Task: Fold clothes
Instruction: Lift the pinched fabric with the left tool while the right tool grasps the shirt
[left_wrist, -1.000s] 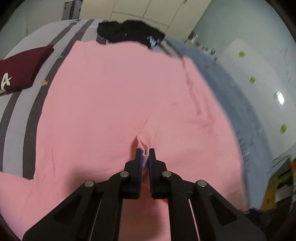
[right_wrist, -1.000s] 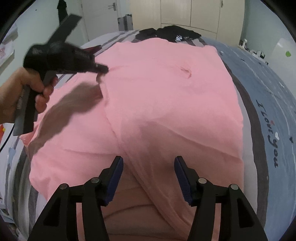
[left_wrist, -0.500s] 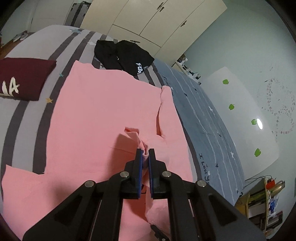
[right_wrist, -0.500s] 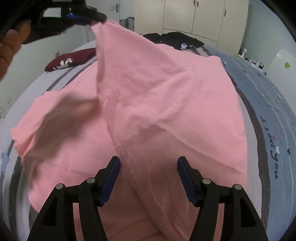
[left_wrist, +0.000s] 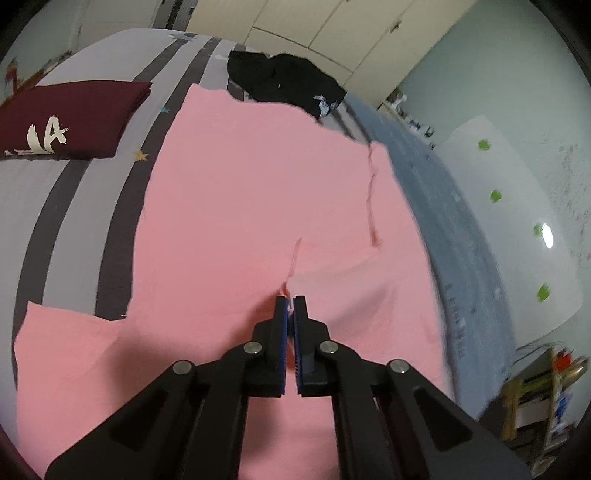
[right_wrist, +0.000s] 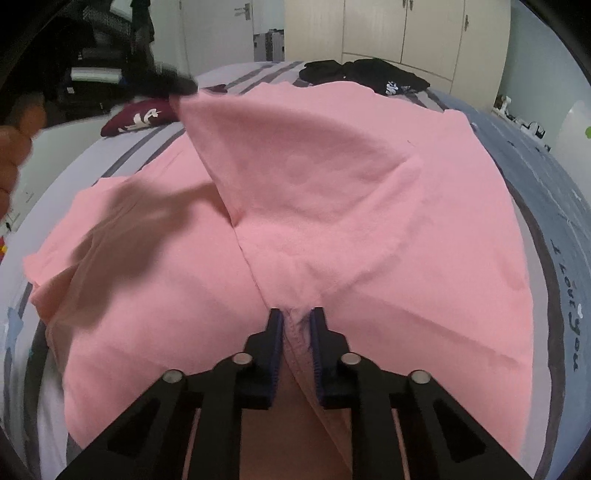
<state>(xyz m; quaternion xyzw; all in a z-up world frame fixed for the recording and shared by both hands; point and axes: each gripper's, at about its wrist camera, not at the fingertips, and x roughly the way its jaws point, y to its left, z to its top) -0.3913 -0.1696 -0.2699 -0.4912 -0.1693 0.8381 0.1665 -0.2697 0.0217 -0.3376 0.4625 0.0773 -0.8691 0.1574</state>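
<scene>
Pink garment (right_wrist: 369, 206) spread across bed (right_wrist: 561, 206), middle of view. Judged light, limp, drapes and creases easily; best held at hems or seams.

Left gripper (left_wrist: 290, 312) clamped on raised fold, 10 o'clock in right view. Right gripper (right_wrist: 297, 321) jaws just been closing, pinching seam edge at 6 o'clock.

Wardrobe: cream doors (right_wrist: 402, 33) along the far wall, small handles.
Door: white, lever handle (right_wrist: 221, 37), left of the wardrobe.
Bed: grey and dark-striped cover (left_wrist: 55, 206), blue-grey at the right side.
Right wall: pale green (left_wrist: 480, 66); white board with green stickers (left_wrist: 517, 206) leaning there.
Shelf: cluttered (left_wrist: 543, 387), lower right.
</scene>
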